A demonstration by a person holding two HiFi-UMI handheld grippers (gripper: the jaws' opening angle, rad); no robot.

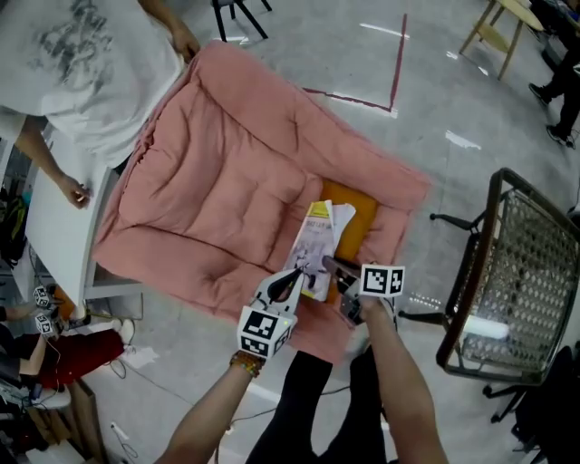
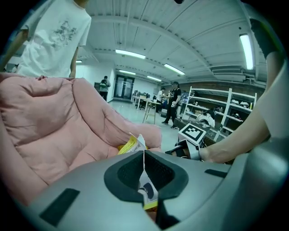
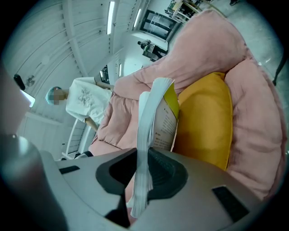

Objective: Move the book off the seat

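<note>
The book (image 1: 316, 243), with a yellow-and-white cover, is held slightly open above the front of the pink cushioned seat (image 1: 217, 181). My left gripper (image 1: 286, 286) is shut on a thin part of the book (image 2: 135, 145), a cover or a few leaves, which passes between its dark pads (image 2: 159, 172). My right gripper (image 1: 338, 270) is shut on the thick block of pages (image 3: 151, 118), which stands edge-on between its jaws. A yellow pillow (image 1: 352, 220) lies on the seat just behind the book. From the left gripper view, the right gripper (image 2: 182, 151) shows close by, on the right.
A person in a white T-shirt (image 1: 86, 63) stands at the seat's far left, one hand on its rim. A metal mesh chair (image 1: 521, 281) stands to the right. A white table edge (image 1: 63, 227) is at the left. A wooden chair (image 1: 498, 27) stands far back on the grey floor.
</note>
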